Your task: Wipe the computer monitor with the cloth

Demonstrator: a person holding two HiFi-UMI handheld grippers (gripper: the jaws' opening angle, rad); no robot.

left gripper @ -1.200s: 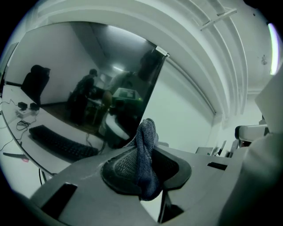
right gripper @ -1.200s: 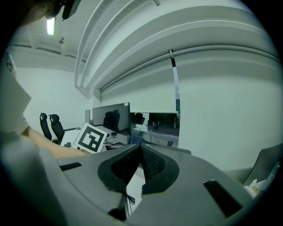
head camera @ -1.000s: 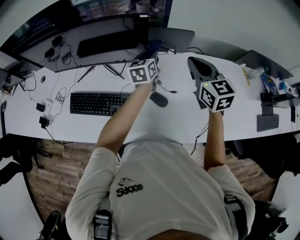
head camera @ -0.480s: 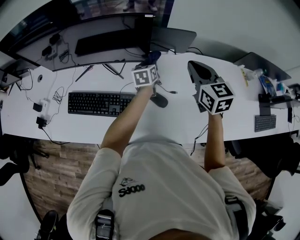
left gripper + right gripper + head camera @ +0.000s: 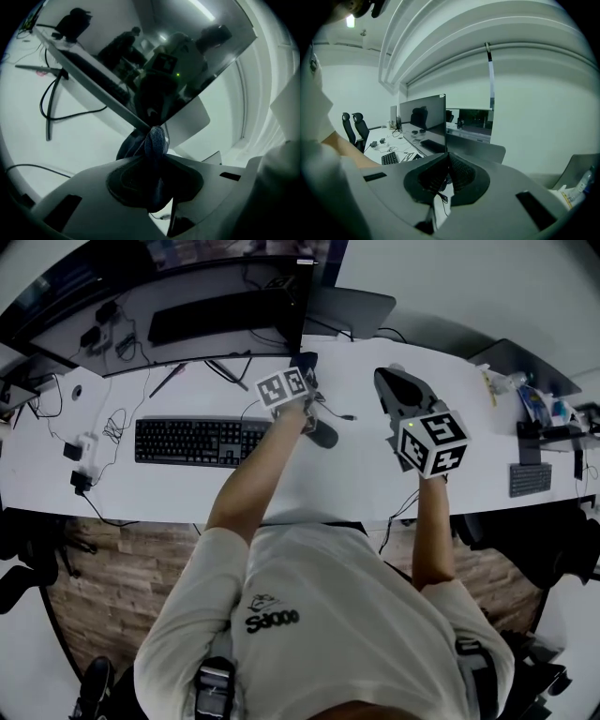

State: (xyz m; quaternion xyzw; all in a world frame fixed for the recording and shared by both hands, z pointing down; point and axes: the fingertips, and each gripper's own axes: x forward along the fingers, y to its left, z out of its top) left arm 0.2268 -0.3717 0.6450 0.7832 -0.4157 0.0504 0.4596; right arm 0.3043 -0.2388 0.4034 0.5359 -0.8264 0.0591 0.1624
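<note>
The dark monitor (image 5: 216,306) stands at the back of the white desk (image 5: 356,474); its screen (image 5: 140,56) fills the upper left gripper view. My left gripper (image 5: 304,369) is shut on a dark blue cloth (image 5: 155,142), and the bunched cloth (image 5: 306,360) presses against the monitor's lower right corner. My right gripper (image 5: 389,374) hovers over the desk to the right, apart from the monitor. In its own view the right gripper (image 5: 446,158) is shut with nothing between the jaws, and the monitor (image 5: 424,123) stands ahead to the left.
A black keyboard (image 5: 192,440) and a dark mouse (image 5: 322,435) lie in front of the monitor, with cables (image 5: 112,432) at the left. A grey screen back (image 5: 349,310) stands behind the monitor's right edge. A small keyboard (image 5: 530,480) and bottles (image 5: 548,409) sit far right.
The left gripper's cube has tipped and shifted slightly while the cloth stays at the monitor's lower right corner. The right gripper has barely moved.
</note>
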